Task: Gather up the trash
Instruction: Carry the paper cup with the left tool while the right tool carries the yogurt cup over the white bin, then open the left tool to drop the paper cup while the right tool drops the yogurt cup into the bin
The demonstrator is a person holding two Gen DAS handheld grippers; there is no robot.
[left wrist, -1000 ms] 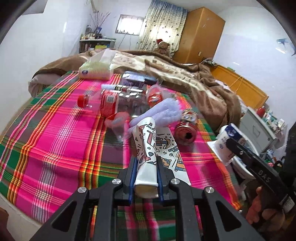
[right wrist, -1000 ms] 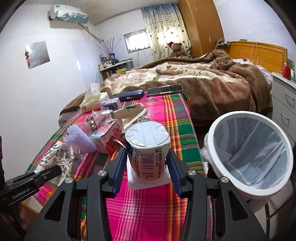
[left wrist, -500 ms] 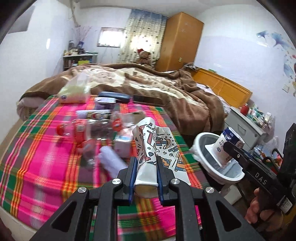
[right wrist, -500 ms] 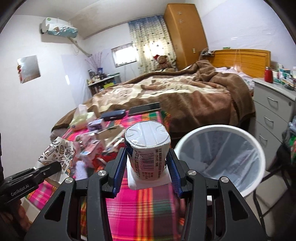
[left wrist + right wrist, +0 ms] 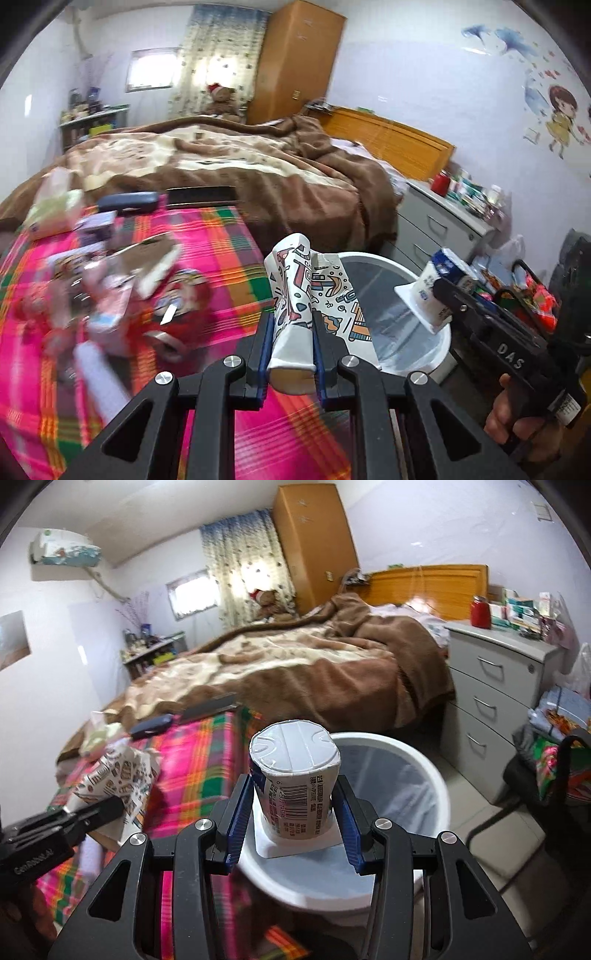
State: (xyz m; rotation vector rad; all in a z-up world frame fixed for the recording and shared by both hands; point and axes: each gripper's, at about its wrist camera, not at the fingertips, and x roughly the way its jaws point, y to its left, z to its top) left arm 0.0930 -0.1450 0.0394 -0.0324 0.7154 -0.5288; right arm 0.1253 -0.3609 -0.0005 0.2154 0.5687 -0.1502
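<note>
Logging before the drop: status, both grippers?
Left gripper shut on patterned paper cup. Right gripper shut on yogurt cup, over white bin. Nothing blocking.

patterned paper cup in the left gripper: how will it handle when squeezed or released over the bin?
The patterned paper cup looks flattened between the left gripper fingers, so it is probably thin and easily crushed. Its torn, splayed wall suggests floppy rather than stiff. Likely light, so on release it may flutter instead of dropping straight into the white bin.

Flattened patterned paper cup (image 5: 295, 295) and upside-down yogurt cup (image 5: 295, 775) held above white bin (image 5: 424, 760).
</note>
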